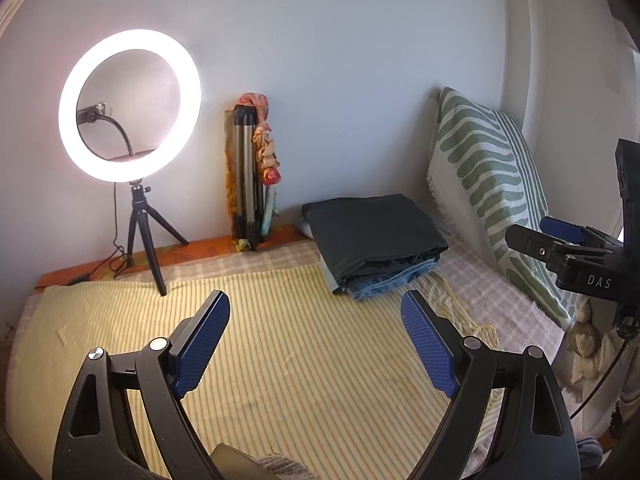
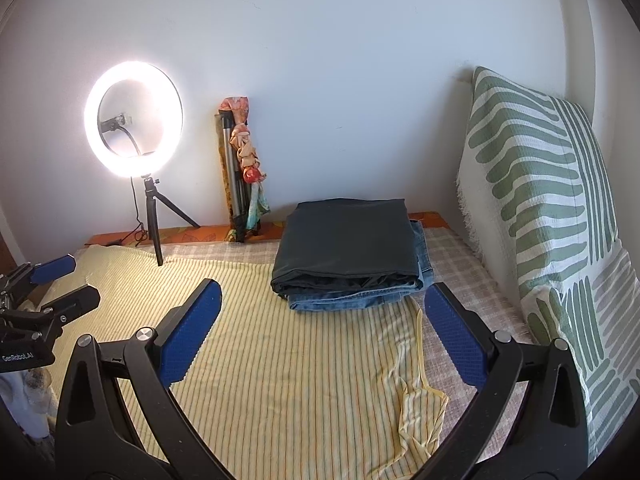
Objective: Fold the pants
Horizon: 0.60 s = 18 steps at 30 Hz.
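Observation:
A folded dark grey pair of pants (image 2: 348, 244) lies on top of folded blue jeans (image 2: 344, 302) at the back of the bed; the same stack of dark pants (image 1: 376, 236) on jeans (image 1: 388, 280) shows in the left wrist view. My left gripper (image 1: 315, 298) hangs open over the yellow striped cloth (image 1: 300, 360), short of the stack, with nothing between its blue pads. My right gripper (image 2: 323, 287) is open too, in front of the stack and holding nothing. Each gripper shows in the other's view: the right gripper (image 1: 536, 234) at the right edge, the left gripper (image 2: 82, 278) at the left edge.
A lit ring light (image 1: 130, 104) on a small tripod stands at the back left. A folded tripod (image 1: 248, 176) with a scarf leans on the wall. A green-patterned pillow (image 2: 540, 200) stands along the right side. The yellow cloth's right edge (image 2: 416, 400) is rumpled.

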Tool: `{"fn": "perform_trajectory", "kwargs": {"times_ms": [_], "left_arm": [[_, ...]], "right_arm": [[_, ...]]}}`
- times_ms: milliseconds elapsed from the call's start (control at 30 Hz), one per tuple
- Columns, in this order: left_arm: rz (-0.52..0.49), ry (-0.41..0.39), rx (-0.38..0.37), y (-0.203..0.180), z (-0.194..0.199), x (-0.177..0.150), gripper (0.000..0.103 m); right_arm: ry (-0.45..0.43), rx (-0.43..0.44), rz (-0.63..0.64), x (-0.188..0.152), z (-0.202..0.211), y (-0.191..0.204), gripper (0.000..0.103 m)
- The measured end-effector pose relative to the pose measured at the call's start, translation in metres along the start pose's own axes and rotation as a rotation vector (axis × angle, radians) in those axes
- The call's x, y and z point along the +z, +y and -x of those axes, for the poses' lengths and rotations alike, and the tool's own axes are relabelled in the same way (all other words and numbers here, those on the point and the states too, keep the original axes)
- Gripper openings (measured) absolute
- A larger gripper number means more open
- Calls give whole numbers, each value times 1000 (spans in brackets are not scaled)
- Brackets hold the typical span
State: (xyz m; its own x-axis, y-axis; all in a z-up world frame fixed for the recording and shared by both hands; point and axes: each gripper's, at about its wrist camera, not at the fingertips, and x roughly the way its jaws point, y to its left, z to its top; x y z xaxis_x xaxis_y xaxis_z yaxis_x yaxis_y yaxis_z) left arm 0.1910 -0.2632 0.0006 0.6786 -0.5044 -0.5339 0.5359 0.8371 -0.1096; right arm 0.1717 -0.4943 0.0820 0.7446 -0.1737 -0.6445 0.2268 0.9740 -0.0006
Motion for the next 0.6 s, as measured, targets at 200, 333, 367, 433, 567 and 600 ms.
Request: {"fn": "perform_trajectory", "kwargs": {"times_ms": [200, 333, 367, 433, 567, 600], "left_arm": [[6, 0, 5, 1, 10, -7, 88], [6, -2, 2, 1, 15, -8, 88], [5, -4, -1, 1, 17, -8, 88], [3, -10, 0, 1, 21, -8, 88], [-13, -38, 4, 0, 30, -7, 88], [-13, -38, 5, 0, 31, -7, 88]], "right_arm": [[1, 2, 4, -3, 7, 3, 103], [2, 7, -5, -5, 11, 3, 103], [3, 8, -7, -6, 12, 3, 103], [1, 6, -8, -7, 14, 4, 103], [4, 7, -9, -8, 17, 5, 103], [4, 9, -10, -8, 18, 5, 103]]}}
